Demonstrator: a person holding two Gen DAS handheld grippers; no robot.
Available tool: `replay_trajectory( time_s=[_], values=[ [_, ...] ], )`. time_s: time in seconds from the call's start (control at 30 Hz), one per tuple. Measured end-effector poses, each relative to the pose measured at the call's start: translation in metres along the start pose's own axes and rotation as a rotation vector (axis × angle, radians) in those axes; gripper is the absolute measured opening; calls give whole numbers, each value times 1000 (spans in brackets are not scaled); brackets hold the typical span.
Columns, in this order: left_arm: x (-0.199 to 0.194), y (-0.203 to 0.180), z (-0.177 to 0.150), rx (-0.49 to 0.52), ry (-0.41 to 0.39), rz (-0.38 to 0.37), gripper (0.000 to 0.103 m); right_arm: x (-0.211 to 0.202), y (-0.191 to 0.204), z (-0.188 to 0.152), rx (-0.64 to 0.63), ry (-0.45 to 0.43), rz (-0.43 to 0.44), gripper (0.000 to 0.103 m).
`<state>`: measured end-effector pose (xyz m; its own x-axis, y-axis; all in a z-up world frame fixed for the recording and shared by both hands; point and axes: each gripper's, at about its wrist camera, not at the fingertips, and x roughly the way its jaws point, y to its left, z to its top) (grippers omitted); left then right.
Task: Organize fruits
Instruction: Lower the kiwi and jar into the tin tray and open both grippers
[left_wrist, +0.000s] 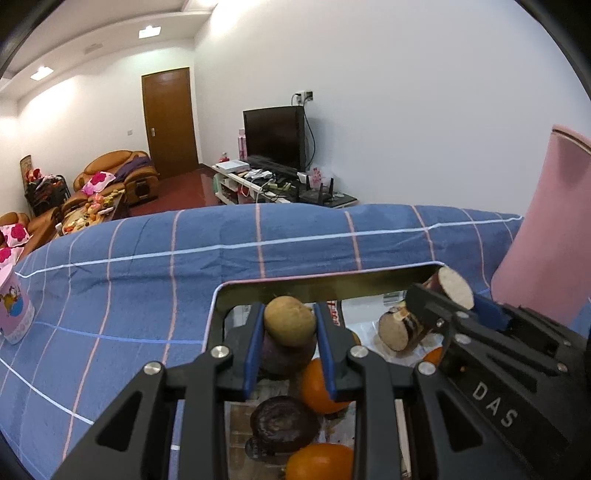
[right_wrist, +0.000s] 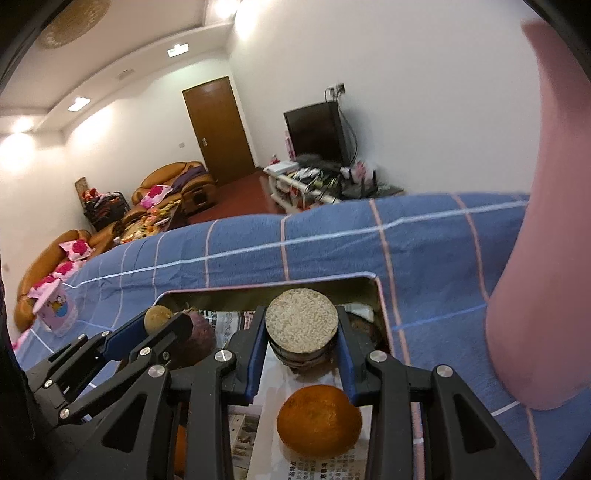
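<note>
Both grippers are carrying fruit over the tray (left_wrist: 236, 295): left gripper (left_wrist: 290, 328) jaws clamped on a tan fruit (left_wrist: 290, 321) at lower centre, right gripper (right_wrist: 301, 332) jaws clamped on a cane piece (right_wrist: 301, 319). Next, each needs lowering into its group, I judge.

Bright, even indoor light comes from recessed ceiling lights (left_wrist: 149, 32), which flare white on the walls. Both fisheye views bow straight lines and darken at the corners. The right wrist view is slightly smeared (the pink container (right_wrist: 543, 258) most).
</note>
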<state>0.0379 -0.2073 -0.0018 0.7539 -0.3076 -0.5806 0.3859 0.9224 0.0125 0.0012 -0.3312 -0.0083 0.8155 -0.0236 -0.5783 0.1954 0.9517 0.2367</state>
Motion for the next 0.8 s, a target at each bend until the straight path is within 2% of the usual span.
replay_trajectory(
  time_s=[0.1, 0.23, 0.33, 0.4, 0.53, 0.6, 0.63, 0.67, 0.73, 0.8],
  values=[
    [1, 0, 0, 14, 13, -16, 30, 6, -7, -3, 41, 32, 43, 36],
    [2, 0, 1, 12, 17, 8, 32, 4, -7, -5, 38, 31, 55, 36],
    [4, 4, 0, -11, 32, 23, 48, 3, -8, -5, 38, 34, 47, 37],
    [4, 10, -1, -46, 40, 38, 64, 0, -12, -5, 54, 30, 57, 36],
    [2, 11, -2, -75, 46, 3, 72, -4, -23, -4, 116, 23, 121, 38],
    [0, 3, -2, -22, 47, -11, 97, -7, -21, -5, 117, 14, 148, 54],
    [-6, -4, -3, 19, 18, 23, 103, -9, -19, -6, 109, 1, 146, 60],
    [-10, -8, -3, 44, -18, 55, 103, -12, -14, -7, 90, -15, 146, 69],
    [-22, -20, -4, 119, -88, 140, 103, -19, -4, -9, 47, -51, 141, 69],
    [-28, -22, -6, 135, -105, 141, 103, -27, 5, -10, -2, -89, 112, 69]
  ],
)
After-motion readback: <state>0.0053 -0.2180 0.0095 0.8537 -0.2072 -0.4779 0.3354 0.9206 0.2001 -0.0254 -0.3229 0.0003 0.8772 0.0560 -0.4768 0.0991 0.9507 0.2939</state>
